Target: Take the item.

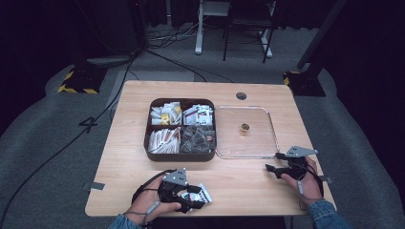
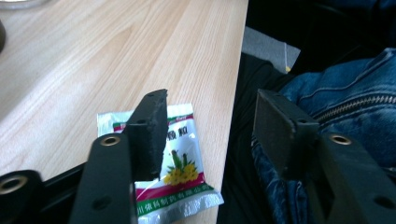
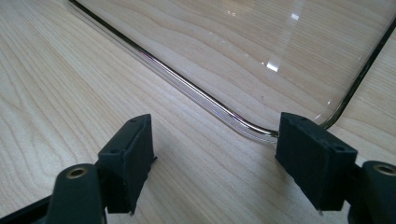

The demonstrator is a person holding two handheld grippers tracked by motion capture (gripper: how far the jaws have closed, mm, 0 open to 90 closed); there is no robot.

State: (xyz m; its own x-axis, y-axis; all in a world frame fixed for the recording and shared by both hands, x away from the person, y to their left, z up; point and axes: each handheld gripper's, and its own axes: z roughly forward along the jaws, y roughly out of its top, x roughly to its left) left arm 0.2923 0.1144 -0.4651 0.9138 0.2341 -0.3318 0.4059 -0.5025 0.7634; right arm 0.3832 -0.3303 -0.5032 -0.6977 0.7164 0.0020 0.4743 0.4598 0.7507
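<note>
L gripper (image 2: 210, 135) hung w/ jaws apart at the table's (image 1: 133, 143) near edge, over a seed packet (image 2: 184, 163) lying flat there. R gripper (image 3: 215, 158), also released, sat by the clear lid's (image 3: 224, 51) near-right corner.

The high view looks forward and down from above the person's side, taking in the whole table (image 1: 133, 157) and the floor beyond. The left gripper view sits low and close at the near edge, facing along it over a packet (image 2: 180, 161). The right gripper view is low and close, facing the clear lid (image 3: 224, 51), which the high view shares (image 1: 260, 143)
</note>
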